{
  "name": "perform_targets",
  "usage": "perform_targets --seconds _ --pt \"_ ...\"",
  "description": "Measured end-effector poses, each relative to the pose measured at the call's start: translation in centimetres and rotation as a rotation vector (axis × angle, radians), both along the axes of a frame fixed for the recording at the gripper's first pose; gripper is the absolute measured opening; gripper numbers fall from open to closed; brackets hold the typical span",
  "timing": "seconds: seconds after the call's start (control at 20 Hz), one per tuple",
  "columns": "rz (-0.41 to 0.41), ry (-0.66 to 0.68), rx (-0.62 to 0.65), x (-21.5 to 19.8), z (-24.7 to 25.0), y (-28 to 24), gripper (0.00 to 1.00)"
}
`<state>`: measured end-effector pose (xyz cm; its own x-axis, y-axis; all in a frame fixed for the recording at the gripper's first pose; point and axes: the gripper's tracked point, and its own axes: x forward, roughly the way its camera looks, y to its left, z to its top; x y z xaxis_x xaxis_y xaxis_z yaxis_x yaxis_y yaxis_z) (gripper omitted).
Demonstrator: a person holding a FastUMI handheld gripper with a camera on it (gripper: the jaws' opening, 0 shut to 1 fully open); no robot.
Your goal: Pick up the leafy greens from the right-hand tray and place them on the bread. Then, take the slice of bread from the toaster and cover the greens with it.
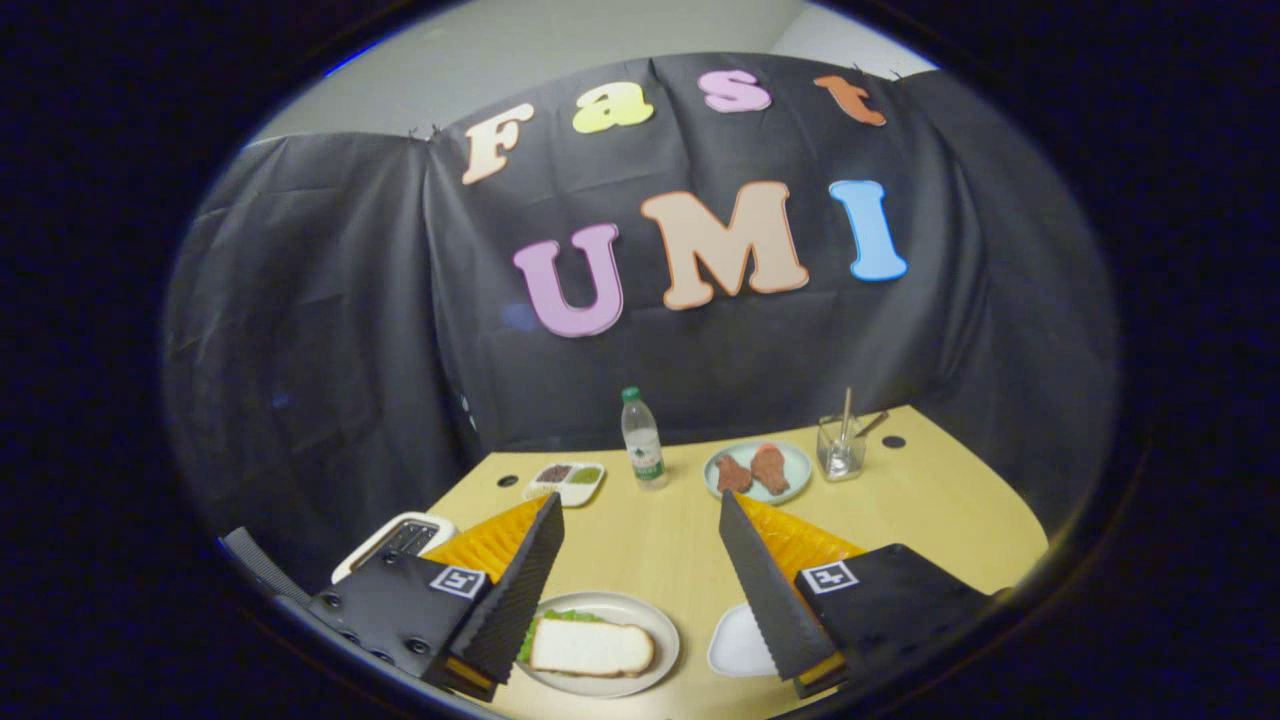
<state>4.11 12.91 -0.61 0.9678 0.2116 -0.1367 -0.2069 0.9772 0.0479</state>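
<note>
Black cloth wall behind a pale wooden table [650,540]; grey wall above the cloth.

Left to right:

- White toaster [392,542] at the table's left edge, partly hidden behind the left finger [515,590]. Slot contents not discernible.
- Small white two-part dish [565,481] farther back, dark filling in one half, green in the other.
- Round plate [655,625] between the fingers, close in. Slice of bread [592,648] lying flat on it, leafy greens [560,618] showing from under its left and rear edge. Left finger overlapping the plate's left rim in view; contact not determinable.
- Clear water bottle [643,440], green cap, upright at the back beyond the fingers. Label not legible.
- Gripper [640,580] wide open, holding nothing. Square black-and-white marker on each finger body.
- White tray [738,645] just beside the right finger [765,590], partly hidden by it.
- Pale green plate [757,470] at the rear with two brownish-red food pieces.
- Clear glass [840,446] to its right holding sticks.
</note>
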Motion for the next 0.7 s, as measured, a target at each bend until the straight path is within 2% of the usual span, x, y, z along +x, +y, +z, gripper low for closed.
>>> perform_targets --seconds 0.2,0.7 --pt "-0.027 -0.130 -0.011 -0.8 4.0 -1.9 0.98" --pt "-0.066 -0.149 -0.009 -2.1 5.2 -4.5 0.98"
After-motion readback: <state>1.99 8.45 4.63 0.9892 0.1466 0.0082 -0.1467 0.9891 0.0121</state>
